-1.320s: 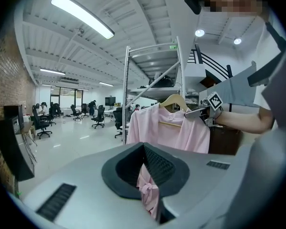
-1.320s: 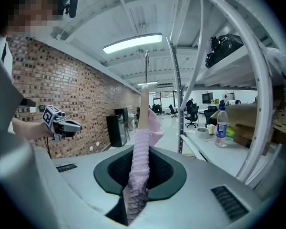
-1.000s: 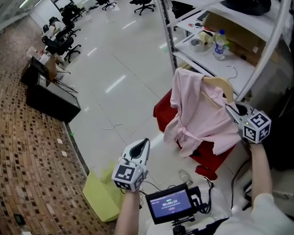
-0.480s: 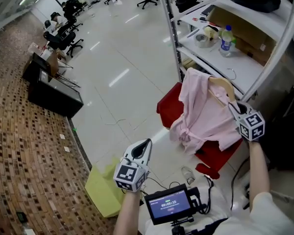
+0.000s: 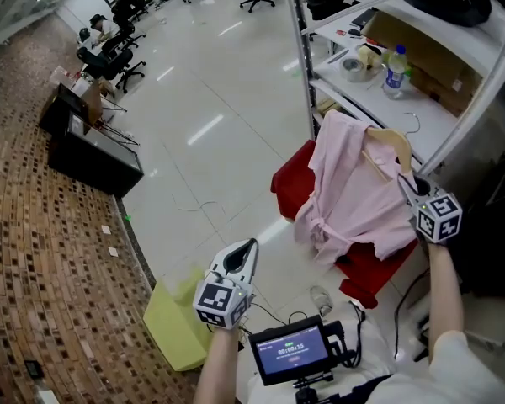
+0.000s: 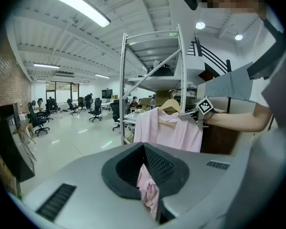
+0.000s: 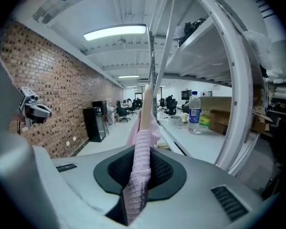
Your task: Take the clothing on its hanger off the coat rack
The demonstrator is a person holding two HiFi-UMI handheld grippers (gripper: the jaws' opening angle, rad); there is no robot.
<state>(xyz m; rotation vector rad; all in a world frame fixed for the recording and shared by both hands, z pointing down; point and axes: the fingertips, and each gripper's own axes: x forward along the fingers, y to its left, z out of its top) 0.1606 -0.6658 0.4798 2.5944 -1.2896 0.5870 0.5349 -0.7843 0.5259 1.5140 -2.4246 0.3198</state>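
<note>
Two grippers, both closed: your right gripper point(image 5: 403, 181) pinches the pink shirt point(image 5: 349, 196) at its shoulder, where it hangs on the wooden hanger point(image 5: 387, 140) beside the white rack point(image 5: 300, 40). Your left gripper point(image 5: 246, 251), low and well apart, clamps a small pink cloth scrap point(image 6: 148, 190).

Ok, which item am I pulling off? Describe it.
Find the white metal shelving rack at the right. Before its lower shelf, over something red, hangs a pink shirt on a wooden hanger, the right gripper shut on it. Unlike the bottle and cardboard box behind, it alone is pink cloth.
</note>
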